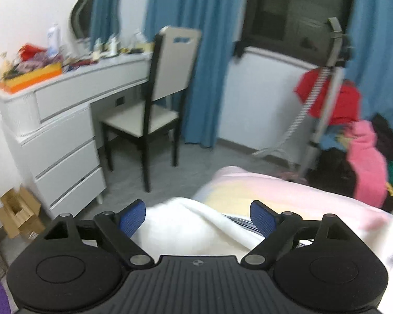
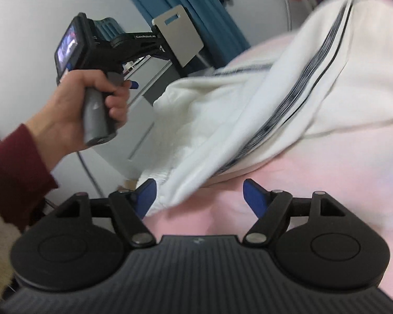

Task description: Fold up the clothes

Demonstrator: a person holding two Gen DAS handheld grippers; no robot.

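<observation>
A white garment with dark stripes (image 2: 275, 91) lies heaped on a pale pink bed cover (image 2: 314, 178). My right gripper (image 2: 200, 196) stands open low over the cover. A loose edge of the garment hangs between its blue pads, close to the left one, and neither pad presses it. In the left wrist view the same white garment (image 1: 196, 230) lies under my left gripper (image 1: 198, 218), which is open with its pads wide apart over the cloth. A person's hand (image 2: 73, 99) in a dark red sleeve grips the other tool's handle at the left.
A white dresser (image 1: 65, 136) with a cluttered top and a chair (image 1: 157, 104) stand at the left, past the bed. Blue curtains (image 1: 196, 52) hang behind. A pile of clothes (image 1: 364, 157) and a slanted metal stand (image 1: 325, 104) are at the right. A cardboard box (image 1: 15, 214) sits on the floor.
</observation>
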